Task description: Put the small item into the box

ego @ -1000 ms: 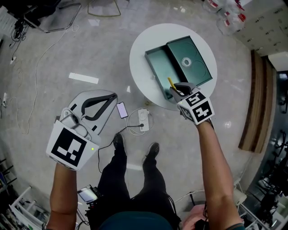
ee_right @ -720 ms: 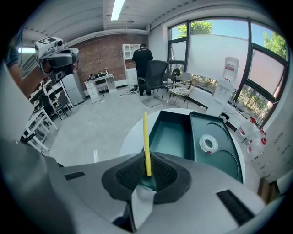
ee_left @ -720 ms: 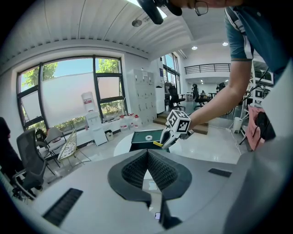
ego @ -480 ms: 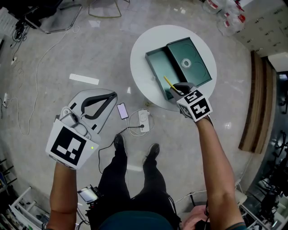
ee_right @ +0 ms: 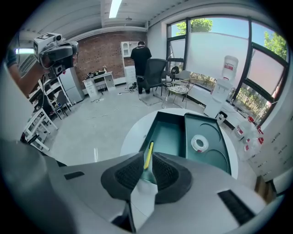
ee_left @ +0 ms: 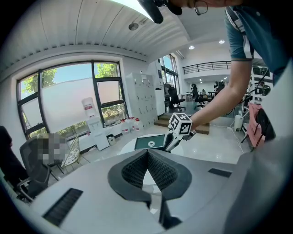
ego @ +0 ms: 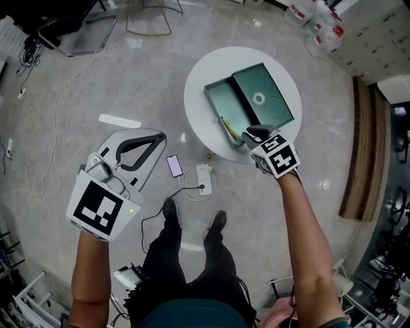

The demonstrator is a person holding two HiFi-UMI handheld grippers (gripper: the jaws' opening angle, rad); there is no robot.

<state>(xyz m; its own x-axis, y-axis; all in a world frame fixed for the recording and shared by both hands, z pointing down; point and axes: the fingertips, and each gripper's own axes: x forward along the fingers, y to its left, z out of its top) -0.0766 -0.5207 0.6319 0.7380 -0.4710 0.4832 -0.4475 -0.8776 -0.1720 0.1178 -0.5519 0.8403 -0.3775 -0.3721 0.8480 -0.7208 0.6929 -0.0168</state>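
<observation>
A round white table point(ego: 198, 90) bears an open dark green box point(ego: 225, 102) with its lid point(ego: 269, 86) lying beside it. A white tape ring point(ego: 259, 98) rests on the lid. My right gripper point(ego: 246, 135) hovers at the box's near edge, shut on a thin yellow stick point(ego: 225, 125) that points over the box's near left corner. In the right gripper view the yellow stick point(ee_right: 148, 156) stands between the jaws of my right gripper point(ee_right: 146, 160), above the box point(ee_right: 170, 136). My left gripper point(ego: 163, 136) is shut and holds nothing, off over the floor; its closed tips point(ee_left: 147, 153) show nothing between them.
On the floor by the table lie a phone point(ego: 173, 166) and a power strip point(ego: 204, 175) with cables. A wooden step point(ego: 364, 147) runs along the right. Water bottles point(ego: 320, 29) stand at the far right, a chair base point(ego: 148, 16) at the top.
My right gripper has shifted the yellow stick leftward, from over the box's middle to its near left corner. The left gripper has stayed put.
</observation>
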